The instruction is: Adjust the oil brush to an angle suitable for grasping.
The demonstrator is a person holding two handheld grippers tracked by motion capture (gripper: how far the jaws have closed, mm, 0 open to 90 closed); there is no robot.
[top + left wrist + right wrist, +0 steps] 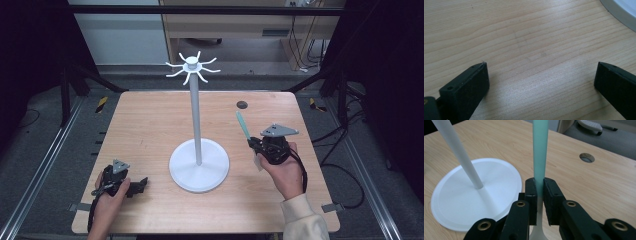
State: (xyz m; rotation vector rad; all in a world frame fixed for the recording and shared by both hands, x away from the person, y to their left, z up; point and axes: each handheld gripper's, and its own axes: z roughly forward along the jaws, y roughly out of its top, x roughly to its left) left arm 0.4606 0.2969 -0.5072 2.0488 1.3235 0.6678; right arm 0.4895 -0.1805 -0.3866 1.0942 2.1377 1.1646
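On the bench: a wooden bench [150, 125] carries a white stand [198, 165] with a round flat foot, a thin pole and small hooks [192, 67] at the top.
Hidden or cut off: the top of the green stick runs out of the right gripper view. Its wide white bottom end is partly behind the jaws. In the left gripper view, just a grey-white edge of the stand's foot [621, 12] peeks in at the top corner. What kind of tool the stick is cannot be told.
Green stick: the long green stick [539, 155] has a white end and is held up in the air, a little to the right of the stand. In the high view its green tip [243, 125] points away from the person, toward a small dark hole [242, 104] in the bench.
Right gripper: the right gripper [539, 192] has its jaws pressed tight on the stick, one on each side.
Right hand: the right hand [282, 167] holds its gripper from behind, lifted off the bench. A pale sleeve [305, 217] shows at the wrist.
Left gripper: the left gripper [540, 75] has its jaws wide apart, with bare wood between them.
Left hand: the left hand [111, 192] sits low near the front left corner of the bench, well apart from the stick, with its gripper pointing toward the stand's foot.
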